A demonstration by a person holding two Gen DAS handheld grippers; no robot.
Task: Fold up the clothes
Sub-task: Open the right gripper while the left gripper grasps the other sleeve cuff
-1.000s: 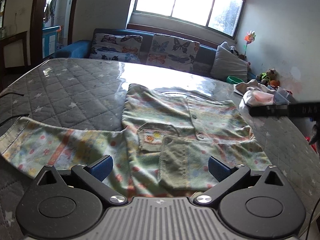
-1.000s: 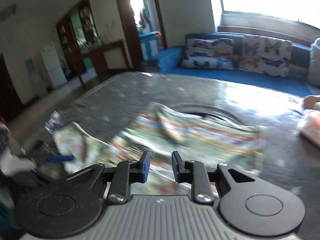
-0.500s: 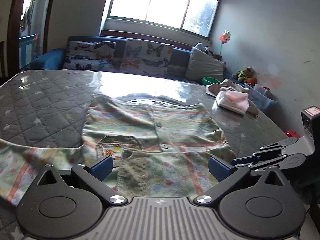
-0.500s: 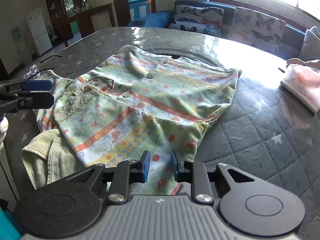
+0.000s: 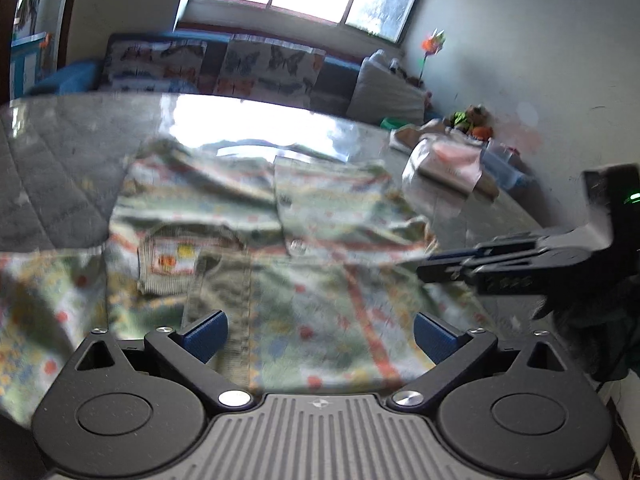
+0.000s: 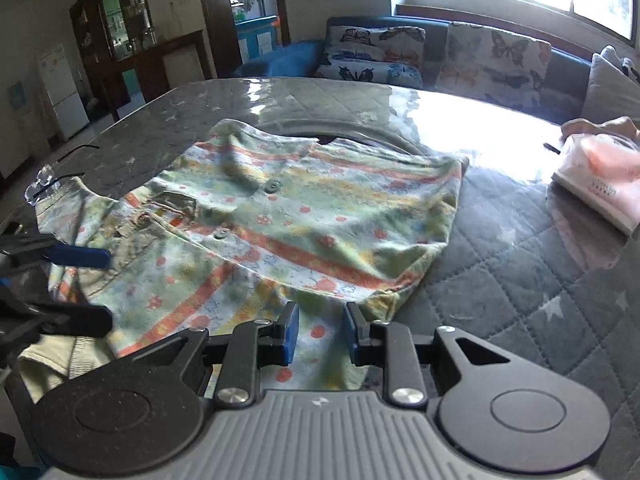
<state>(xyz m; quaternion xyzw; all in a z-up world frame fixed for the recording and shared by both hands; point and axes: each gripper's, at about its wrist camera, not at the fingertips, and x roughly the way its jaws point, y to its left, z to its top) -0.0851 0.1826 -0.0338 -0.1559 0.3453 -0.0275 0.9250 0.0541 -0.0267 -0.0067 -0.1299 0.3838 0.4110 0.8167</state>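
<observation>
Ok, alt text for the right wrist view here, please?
A green patterned shirt with orange stripes lies spread on a grey quilted table, the right gripper open just above its near edge. The left gripper enters from the left; folded pink clothes sit far right.

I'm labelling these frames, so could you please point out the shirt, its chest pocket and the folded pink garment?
shirt (image 6: 320, 216): right wrist view, front panel.
chest pocket (image 5: 172, 254): left wrist view, pocket face.
folded pink garment (image 6: 600, 176): right wrist view, top.
</observation>
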